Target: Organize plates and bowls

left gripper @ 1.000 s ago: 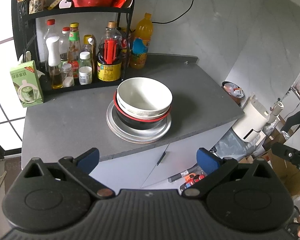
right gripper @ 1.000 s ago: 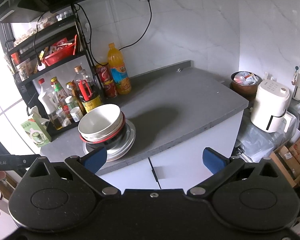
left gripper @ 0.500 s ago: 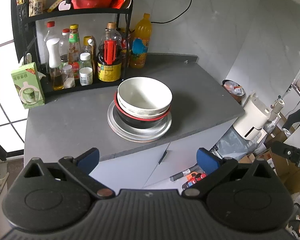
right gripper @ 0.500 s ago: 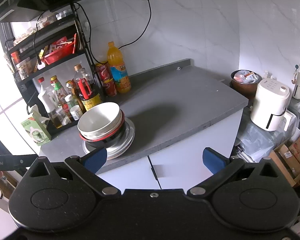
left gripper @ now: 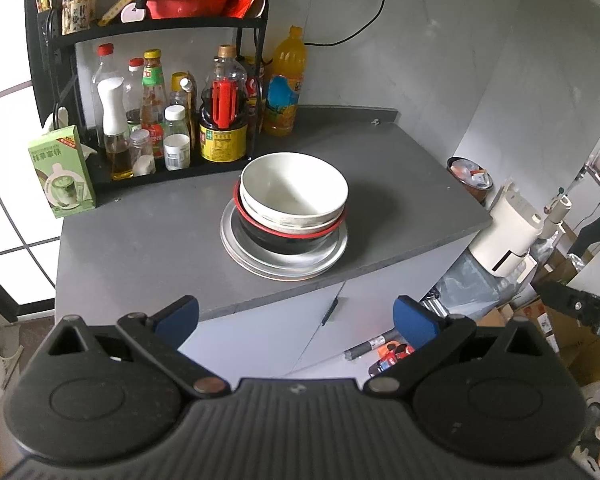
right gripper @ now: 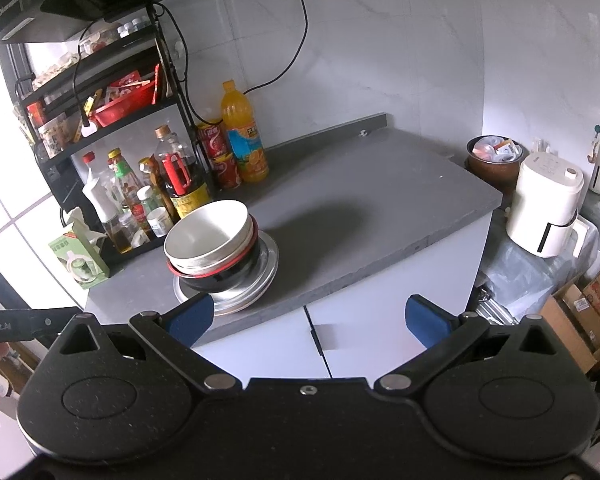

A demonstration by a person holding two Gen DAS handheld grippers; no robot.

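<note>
A white bowl (left gripper: pixel 294 190) (right gripper: pixel 206 232) tops a stack on the grey counter (left gripper: pixel 140 248) (right gripper: pixel 360 216). Under it sit another pale bowl, then a black bowl with a red rim (left gripper: pixel 284 236) (right gripper: pixel 224 270), all resting on metal plates (left gripper: pixel 284 264) (right gripper: pixel 240 292). My left gripper (left gripper: pixel 296 318) is open and held back off the counter's front edge, nothing between its blue pads. In front of the cabinet my right gripper (right gripper: pixel 308 316) is open as well and holds nothing; the stack lies ahead to its left.
A black rack (left gripper: pixel 156 28) with sauce bottles and an orange drink bottle (left gripper: pixel 283 84) stands behind the stack. A green carton (left gripper: pixel 62 172) sits at the counter's left. A white appliance (right gripper: pixel 546 208) and cardboard boxes (right gripper: pixel 580 312) are right of the cabinet.
Both grippers have drifted slightly, with the views shifting a little. The stack has not moved and both grippers stay open.
</note>
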